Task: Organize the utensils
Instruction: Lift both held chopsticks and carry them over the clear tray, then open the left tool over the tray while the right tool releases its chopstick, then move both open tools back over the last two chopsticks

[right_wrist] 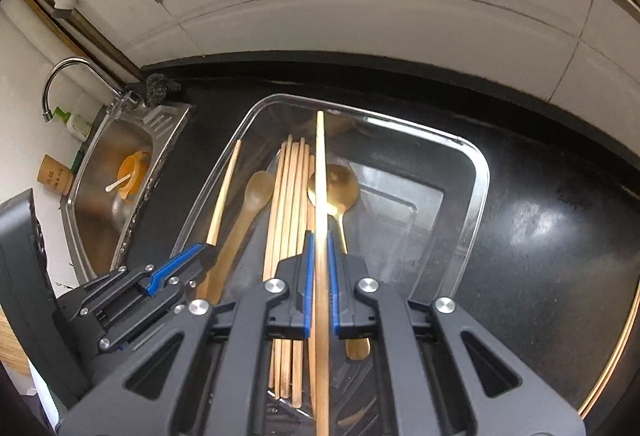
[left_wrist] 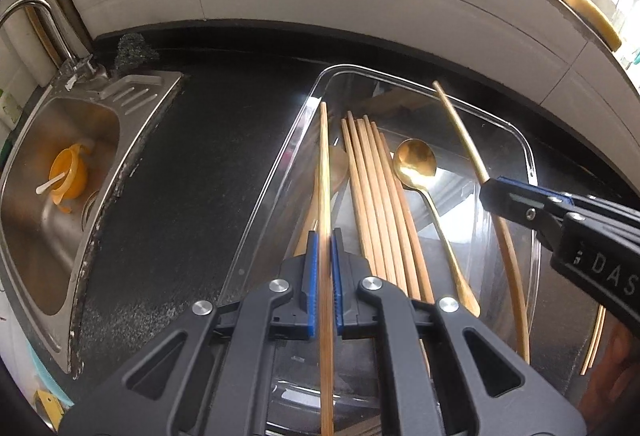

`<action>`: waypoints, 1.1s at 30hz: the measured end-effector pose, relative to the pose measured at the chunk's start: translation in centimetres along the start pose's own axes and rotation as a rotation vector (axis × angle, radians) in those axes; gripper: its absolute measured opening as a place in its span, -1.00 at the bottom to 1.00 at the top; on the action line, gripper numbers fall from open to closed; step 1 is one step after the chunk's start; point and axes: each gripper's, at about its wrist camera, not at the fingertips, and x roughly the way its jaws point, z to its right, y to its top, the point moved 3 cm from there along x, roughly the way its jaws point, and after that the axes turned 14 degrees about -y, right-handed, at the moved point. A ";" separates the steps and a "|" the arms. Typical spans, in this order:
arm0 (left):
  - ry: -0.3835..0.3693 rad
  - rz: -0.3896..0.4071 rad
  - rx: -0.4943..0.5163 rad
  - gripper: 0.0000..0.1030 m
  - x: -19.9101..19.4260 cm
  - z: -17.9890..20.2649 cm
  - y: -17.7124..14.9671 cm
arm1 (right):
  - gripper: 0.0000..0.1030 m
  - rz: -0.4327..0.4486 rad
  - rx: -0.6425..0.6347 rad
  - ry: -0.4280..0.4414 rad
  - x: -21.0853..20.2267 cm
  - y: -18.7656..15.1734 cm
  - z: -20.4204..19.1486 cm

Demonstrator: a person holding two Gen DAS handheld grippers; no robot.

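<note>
Over the clear tray [left_wrist: 530, 160], the left wrist view shows the left gripper [left_wrist: 324, 236] clamped on one chopstick [left_wrist: 325, 164], and the right gripper [left_wrist: 490, 192] clamped on a second chopstick [left_wrist: 460, 124]. Five loose chopsticks [left_wrist: 376, 196] lie bundled in the tray beside one gold spoon [left_wrist: 416, 160].

From the right wrist view, the right gripper [right_wrist: 319, 240] pinches its one chopstick [right_wrist: 320, 156] above the gold spoon [right_wrist: 340, 188]. One wooden spoon [right_wrist: 256, 192] lies at the left, near the left gripper [right_wrist: 206, 254] and its chopstick [right_wrist: 226, 188]. One sink [right_wrist: 100, 152] holds one orange cup [right_wrist: 132, 172].
</note>
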 end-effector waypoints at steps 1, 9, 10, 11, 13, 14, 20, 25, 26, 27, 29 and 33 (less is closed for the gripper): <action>0.010 0.002 0.003 -0.85 0.0 -0.1 0.1 | -0.86 0.007 0.006 0.004 -0.1 0.2 0.2; 0.002 0.080 -0.005 0.75 -3.2 -0.6 0.1 | 0.78 0.099 0.111 -0.015 -3.8 0.9 4.8; -0.003 0.082 -0.011 0.80 -3.6 -0.7 0.1 | 0.78 0.106 0.121 -0.021 -4.3 0.6 5.4; -0.002 0.084 -0.014 0.82 -4.1 -0.8 -0.1 | 0.78 0.113 0.121 -0.030 -4.8 0.3 5.8; 0.001 0.085 -0.010 0.86 -4.7 -0.6 -0.3 | 0.78 0.117 0.107 -0.075 -5.8 -0.7 6.5; 0.001 0.086 -0.007 0.88 -5.1 -0.3 -0.6 | 0.78 0.121 0.104 -0.087 -6.2 -1.1 6.7; -0.017 0.103 0.066 0.88 -7.3 3.0 -2.1 | 0.78 0.159 0.106 -0.165 -9.4 -4.8 8.5; -0.069 0.087 0.177 0.88 -7.9 8.7 -3.9 | 0.78 0.214 0.161 -0.226 -12.8 -8.5 12.9; -0.081 0.080 0.196 0.88 -7.8 9.9 -4.3 | 0.78 0.219 0.180 -0.251 -13.5 -9.6 14.4; -0.094 0.069 0.217 0.88 -7.5 11.3 -4.8 | 0.78 0.225 0.197 -0.267 -14.1 -10.5 15.7; -0.119 0.052 0.265 0.88 -7.0 14.3 -5.7 | 0.78 0.226 0.235 -0.298 -15.1 -12.4 18.4; -0.176 0.029 0.352 0.88 -5.9 20.2 -7.6 | 0.78 0.224 0.305 -0.357 -16.9 -16.0 23.5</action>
